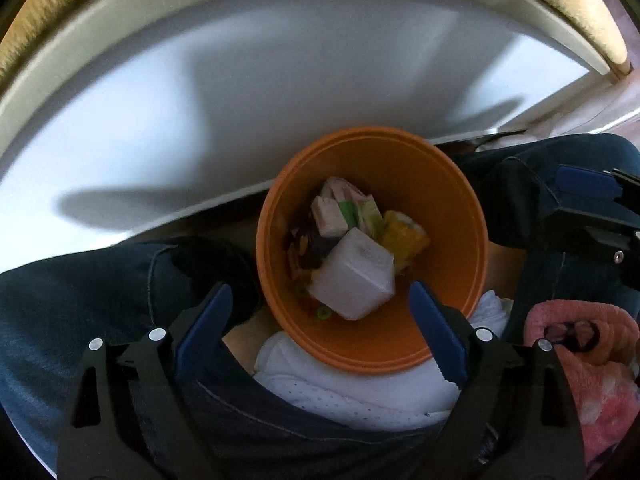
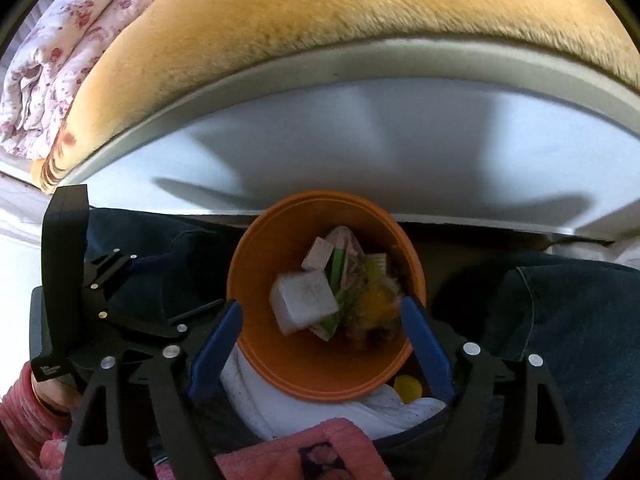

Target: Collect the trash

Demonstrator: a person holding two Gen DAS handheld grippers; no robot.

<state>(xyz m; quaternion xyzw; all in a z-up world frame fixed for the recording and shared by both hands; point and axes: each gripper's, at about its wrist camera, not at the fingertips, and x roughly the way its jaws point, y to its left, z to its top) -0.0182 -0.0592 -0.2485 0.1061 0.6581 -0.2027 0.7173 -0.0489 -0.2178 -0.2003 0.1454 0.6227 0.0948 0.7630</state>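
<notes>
Both tools wide, empty: left tool [image 1: 320, 320], right tool [image 2: 322, 328]. Ahead, round orange plastic bin [image 1: 472, 216] holding light, crushable wrappers; stiff rim, best gripped there.

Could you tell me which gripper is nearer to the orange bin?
Roughly equal; I can't tell. The left gripper and right gripper both hang open above the orange bin, the rim between their fingers, holding nothing.

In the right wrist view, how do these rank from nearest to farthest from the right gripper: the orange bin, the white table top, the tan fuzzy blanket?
From the right gripper:
1. Round orange plastic bin, directly between and below the open fingers.
2. White table top, just beyond the bin.
3. Tan fuzzy blanket, behind the table's far edge.
</notes>
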